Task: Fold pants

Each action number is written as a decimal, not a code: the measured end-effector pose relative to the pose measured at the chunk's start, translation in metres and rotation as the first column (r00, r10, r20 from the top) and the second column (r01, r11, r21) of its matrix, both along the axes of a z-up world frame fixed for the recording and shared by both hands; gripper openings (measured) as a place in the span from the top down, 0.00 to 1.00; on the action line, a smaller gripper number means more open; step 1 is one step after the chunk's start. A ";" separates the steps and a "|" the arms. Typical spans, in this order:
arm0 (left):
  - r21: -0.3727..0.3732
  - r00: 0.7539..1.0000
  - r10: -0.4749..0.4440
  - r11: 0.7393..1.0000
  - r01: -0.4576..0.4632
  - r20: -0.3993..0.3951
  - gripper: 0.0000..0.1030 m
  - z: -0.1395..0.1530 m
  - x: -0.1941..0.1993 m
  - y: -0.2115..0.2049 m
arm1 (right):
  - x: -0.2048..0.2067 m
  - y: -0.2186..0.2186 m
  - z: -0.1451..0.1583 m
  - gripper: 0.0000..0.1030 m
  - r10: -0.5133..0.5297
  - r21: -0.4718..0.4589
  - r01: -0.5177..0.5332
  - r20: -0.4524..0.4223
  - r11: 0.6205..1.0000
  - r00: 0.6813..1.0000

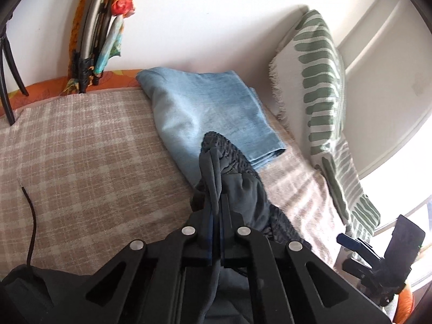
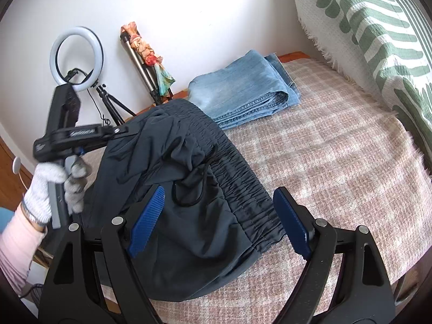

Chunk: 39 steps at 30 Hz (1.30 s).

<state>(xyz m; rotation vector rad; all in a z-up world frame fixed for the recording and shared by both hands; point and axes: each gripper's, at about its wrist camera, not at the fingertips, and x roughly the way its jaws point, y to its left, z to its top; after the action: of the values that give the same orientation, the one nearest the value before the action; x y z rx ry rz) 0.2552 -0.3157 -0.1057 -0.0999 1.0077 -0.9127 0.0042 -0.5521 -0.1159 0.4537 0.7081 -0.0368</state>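
Dark grey pants (image 2: 189, 237) with an elastic waistband and a black drawstring lie bunched on the checked blanket (image 2: 324, 162). My left gripper (image 1: 216, 205) is shut on a fold of the pants (image 1: 243, 189) near the waistband and holds it lifted. In the right wrist view the left gripper (image 2: 132, 131) clamps the pants' far edge, held by a gloved hand (image 2: 51, 189). My right gripper (image 2: 220, 216) is open. Its blue pads (image 2: 147, 221) straddle the waistband's near end without pressing on it.
Folded light blue jeans (image 2: 248, 89) lie at the back of the bed by the wall. A green-striped pillow (image 2: 378, 27) leans at the right. A ring light (image 2: 77, 59) on a tripod and a second tripod (image 2: 145, 67) stand at the back left.
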 end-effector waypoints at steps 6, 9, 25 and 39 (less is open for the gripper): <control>0.016 0.984 -0.156 0.988 0.155 0.088 1.00 0.019 -0.059 -0.011 | -0.004 -0.022 -0.001 0.16 -0.039 0.117 0.037 0.017 0.992 0.999; 0.038 0.966 -0.240 0.971 0.238 0.097 1.00 0.015 -0.095 -0.018 | -0.007 -0.031 -0.003 0.16 -0.041 0.177 0.035 0.026 0.984 0.999; 0.173 0.935 -0.350 0.926 0.336 0.058 1.00 -0.043 -0.163 -0.046 | 0.008 -0.040 -0.057 0.29 0.020 0.397 0.024 -0.106 0.918 0.994; 0.147 0.917 -0.393 0.913 0.381 0.062 1.00 -0.029 -0.192 -0.055 | -0.006 -0.051 -0.045 0.89 -0.006 0.434 0.039 -0.076 0.900 0.997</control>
<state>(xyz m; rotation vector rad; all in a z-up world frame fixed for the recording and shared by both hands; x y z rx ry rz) 0.0635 -0.3707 -0.1346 0.2622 1.0185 -1.1970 -0.0022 -0.6034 -0.1605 0.8952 0.7849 0.0866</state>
